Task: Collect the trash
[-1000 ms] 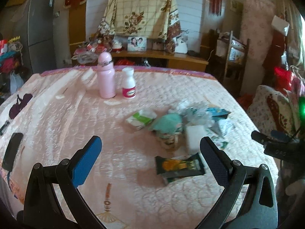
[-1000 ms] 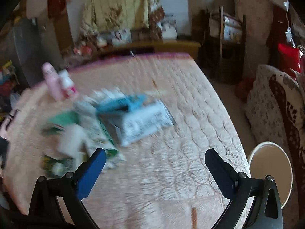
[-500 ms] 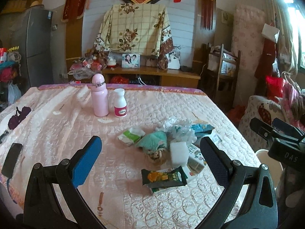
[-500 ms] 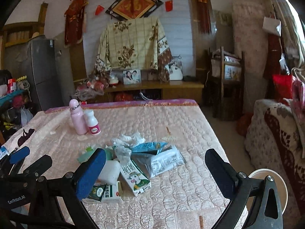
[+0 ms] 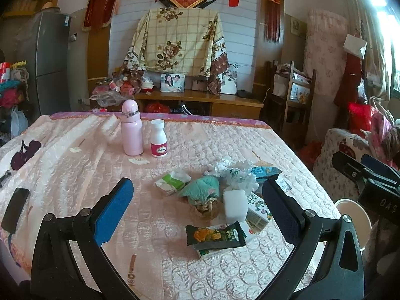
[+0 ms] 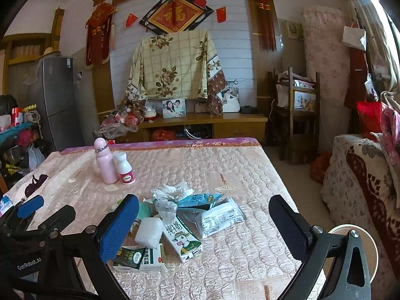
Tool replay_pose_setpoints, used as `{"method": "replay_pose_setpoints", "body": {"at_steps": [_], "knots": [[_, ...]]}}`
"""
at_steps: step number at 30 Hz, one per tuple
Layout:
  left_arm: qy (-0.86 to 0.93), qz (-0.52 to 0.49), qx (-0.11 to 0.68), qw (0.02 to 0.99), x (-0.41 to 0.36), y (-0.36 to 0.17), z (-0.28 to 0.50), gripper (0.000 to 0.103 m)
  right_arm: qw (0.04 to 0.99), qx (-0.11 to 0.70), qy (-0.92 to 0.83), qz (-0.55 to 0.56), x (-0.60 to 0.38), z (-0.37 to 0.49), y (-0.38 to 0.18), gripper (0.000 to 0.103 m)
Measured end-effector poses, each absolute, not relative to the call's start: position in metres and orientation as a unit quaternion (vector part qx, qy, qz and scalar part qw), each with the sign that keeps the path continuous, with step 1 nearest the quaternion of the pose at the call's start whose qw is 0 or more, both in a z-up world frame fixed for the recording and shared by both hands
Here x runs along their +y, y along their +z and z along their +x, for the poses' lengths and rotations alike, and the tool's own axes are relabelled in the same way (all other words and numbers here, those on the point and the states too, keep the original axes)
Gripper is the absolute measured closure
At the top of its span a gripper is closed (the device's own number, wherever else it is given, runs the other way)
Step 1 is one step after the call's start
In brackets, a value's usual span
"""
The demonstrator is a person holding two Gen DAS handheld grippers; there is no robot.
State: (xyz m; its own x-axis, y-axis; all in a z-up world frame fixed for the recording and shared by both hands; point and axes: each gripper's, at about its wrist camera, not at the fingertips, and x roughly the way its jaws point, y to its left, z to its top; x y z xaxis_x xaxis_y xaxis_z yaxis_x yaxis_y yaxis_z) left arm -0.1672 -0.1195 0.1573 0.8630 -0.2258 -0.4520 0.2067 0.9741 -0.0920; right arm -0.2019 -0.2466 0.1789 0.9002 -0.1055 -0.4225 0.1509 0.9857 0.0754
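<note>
A heap of trash lies on the pink quilted table (image 5: 75, 175): a dark snack wrapper (image 5: 215, 236), a white foam block (image 5: 234, 205), a teal crumpled piece (image 5: 202, 190), a green-white packet (image 5: 172, 182), crumpled plastic (image 5: 235, 175). The right wrist view shows a milk carton (image 6: 181, 236), a white wrapper (image 6: 217, 216), a blue packet (image 6: 197, 198) and a small box (image 6: 147, 258). My left gripper (image 5: 197, 212) is open and empty, held above the table's near side. My right gripper (image 6: 203, 225) is open and empty over the heap's right side.
A pink bottle (image 5: 131, 127) and a white pill bottle (image 5: 158, 138) stand behind the heap. A black phone (image 5: 15, 210) lies at the left edge. A white bin (image 6: 360, 245) stands on the floor right of the table, beside a sofa (image 6: 362, 187).
Both grippers have tilted up and pulled back, so more of the room and wall shows. The right view has steadied after a blurred swing. The trash has not moved.
</note>
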Motion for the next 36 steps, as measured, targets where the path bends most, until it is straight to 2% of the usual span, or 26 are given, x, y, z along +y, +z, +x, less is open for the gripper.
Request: {"method": "replay_pose_setpoints", "body": {"at_steps": [36], "knots": [[-0.106,-0.019,0.237,0.966,-0.122,0.157,-0.165,0.001,0.972,0.216,-0.076,0.059,-0.256,-0.203,0.182,0.000]]}}
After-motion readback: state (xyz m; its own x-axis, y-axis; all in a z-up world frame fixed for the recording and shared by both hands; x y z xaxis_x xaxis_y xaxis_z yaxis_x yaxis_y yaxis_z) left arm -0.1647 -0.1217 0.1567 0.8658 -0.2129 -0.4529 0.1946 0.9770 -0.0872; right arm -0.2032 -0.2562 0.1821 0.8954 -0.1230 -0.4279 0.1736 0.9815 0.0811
